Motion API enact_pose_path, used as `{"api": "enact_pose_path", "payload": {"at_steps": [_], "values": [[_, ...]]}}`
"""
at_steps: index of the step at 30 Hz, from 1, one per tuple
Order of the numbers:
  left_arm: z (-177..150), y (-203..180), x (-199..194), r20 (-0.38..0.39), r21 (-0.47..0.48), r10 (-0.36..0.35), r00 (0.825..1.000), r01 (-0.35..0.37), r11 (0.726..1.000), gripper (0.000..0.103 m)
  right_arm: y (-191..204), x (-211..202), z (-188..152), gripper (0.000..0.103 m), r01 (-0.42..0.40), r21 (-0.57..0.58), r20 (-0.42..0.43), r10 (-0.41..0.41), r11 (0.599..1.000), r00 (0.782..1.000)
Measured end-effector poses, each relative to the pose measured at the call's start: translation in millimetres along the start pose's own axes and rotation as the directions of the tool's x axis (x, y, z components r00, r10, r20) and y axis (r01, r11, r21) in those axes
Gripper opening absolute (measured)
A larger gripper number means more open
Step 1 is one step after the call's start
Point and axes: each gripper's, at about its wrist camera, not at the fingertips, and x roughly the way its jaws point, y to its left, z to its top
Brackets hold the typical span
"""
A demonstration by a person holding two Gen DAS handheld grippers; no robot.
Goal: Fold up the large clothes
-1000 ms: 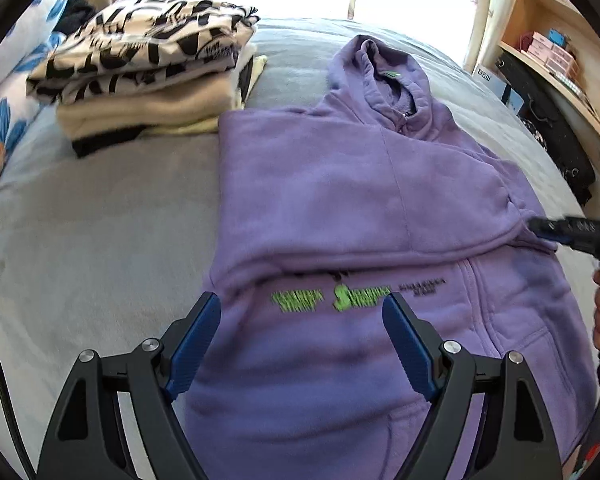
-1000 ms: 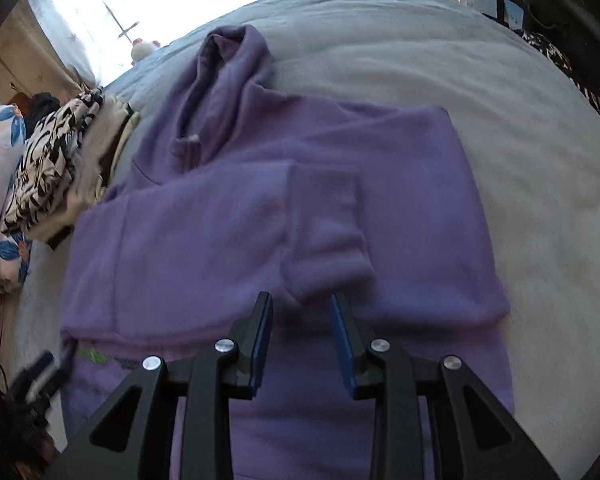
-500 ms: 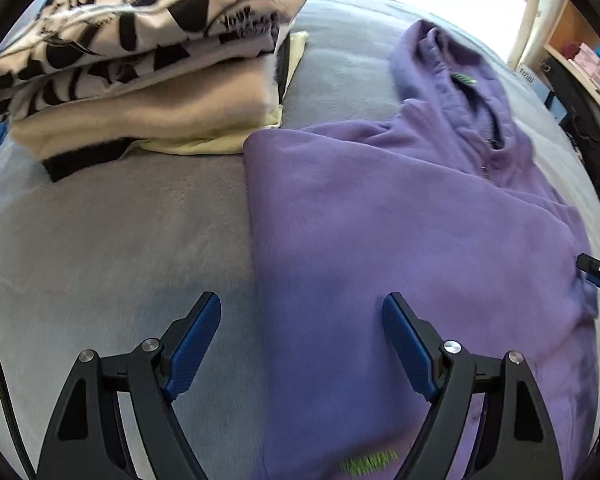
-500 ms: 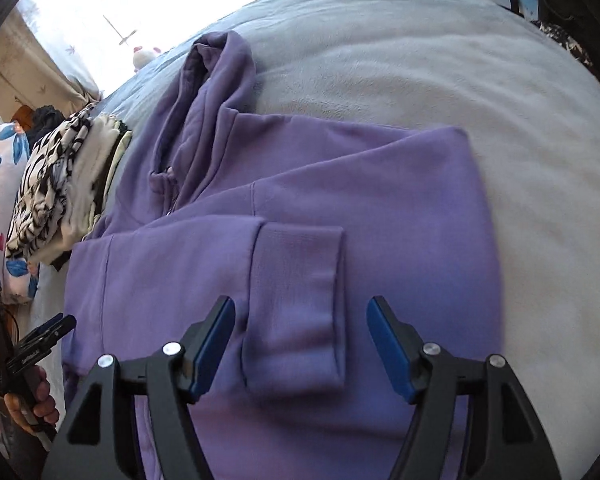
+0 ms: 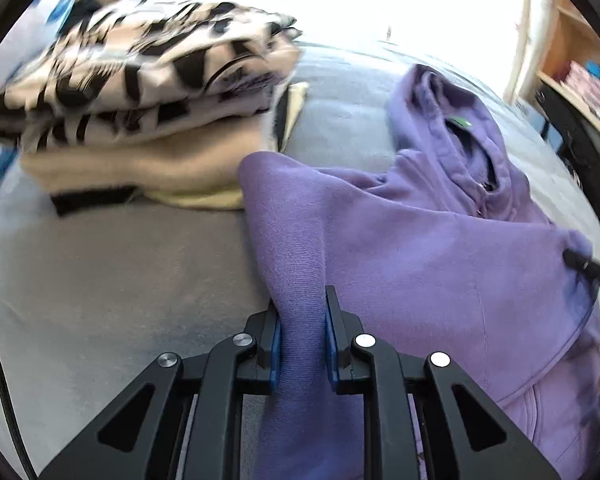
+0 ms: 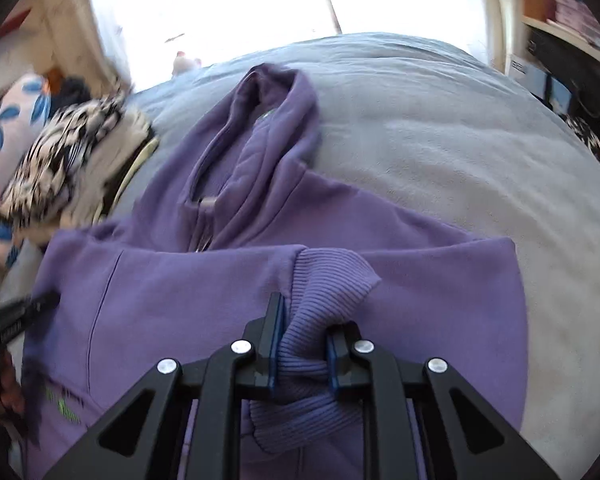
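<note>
Left wrist view: my left gripper (image 5: 300,336) is closing on the hoodie (image 5: 440,264) edge, frame centre. Right gripper (image 6: 302,350) is closing on the bunched cuff (image 6: 332,280) — it may slip, or drag the sleeve askew, undoing the fold.

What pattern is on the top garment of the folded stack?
A bold black-and-white print on the top garment, clearest in the left wrist view.

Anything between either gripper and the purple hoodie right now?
Nothing visible. The left gripper is closing on the purple hoodie at its folded side edge; the right gripper is closing on the ribbed cuff, fabric already between both pairs of pads.
</note>
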Motion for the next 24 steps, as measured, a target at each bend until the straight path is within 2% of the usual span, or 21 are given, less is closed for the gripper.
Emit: {"api": "enact_pose_path", "payload": {"at_steps": [2,4,6,10,12,14,16,19,22,24], "values": [[-3.9,5.8,12.5,-0.048,-0.010,-0.002,0.999,0.001,1.000,0.021,2.1,18.8,-5.7,0.021,0.033,-0.013,-0.065,-0.034,0.999,0.997],[-4.5,3.5,13.4,-0.045,0.013,0.054,0.998,-0.054,0.998,0.044,3.9,15.1,-6.5,0.028,0.061,-0.025,-0.064,-0.062,0.998,0.996],[-2.2,3.3,4.7,-0.026,0.025,0.112,0.993,-0.111,0.993,0.059,4.4,5.6,-5.8,0.047,0.101,-0.017,-0.064,-0.102,0.995,0.993],[1.7,1.4,-24.1,0.034,0.024,0.154,0.987,-0.155,0.988,0.059,9.7,-27.1,-11.2,0.047,0.134,-0.030,0.012,-0.134,0.990,0.991],[0.6,-7.2,-37.4,0.063,0.031,0.142,0.988,-0.144,0.989,0.059,17.9,-40.5,-16.3,0.047,0.105,-0.051,0.041,-0.103,0.993,0.994],[-5.0,-24.0,-44.1,0.069,0.058,0.107,0.992,-0.111,0.992,0.059,37.0,-42.9,-22.1,0.047,0.045,-0.081,0.024,-0.043,0.996,0.999],[-13.4,-45.5,-43.1,0.051,0.094,0.067,0.996,-0.072,0.993,0.059,59.9,-37.5,-30.3,0.047,-0.024,-0.114,-0.010,0.023,0.993,1.000],[-25.5,-72.8,-34.1,-0.012,0.110,0.007,1.000,-0.006,0.994,0.059,85.2,-26.6,-43.2,0.047,-0.081,-0.156,-0.054,0.074,0.984,0.996],[-39.3,-80.7,-23.8,-0.065,0.091,0.012,0.998,-0.006,0.996,0.059,96.7,-12.4,-56.2,0.047,-0.059,-0.199,-0.092,0.042,0.978,0.995],[-44.7,-72.8,-15.0,-0.084,0.070,0.041,0.996,-0.035,0.997,0.059,83.7,-10.2,-60.1,0.047,-0.013,-0.191,-0.075,-0.001,0.982,0.997]]}}
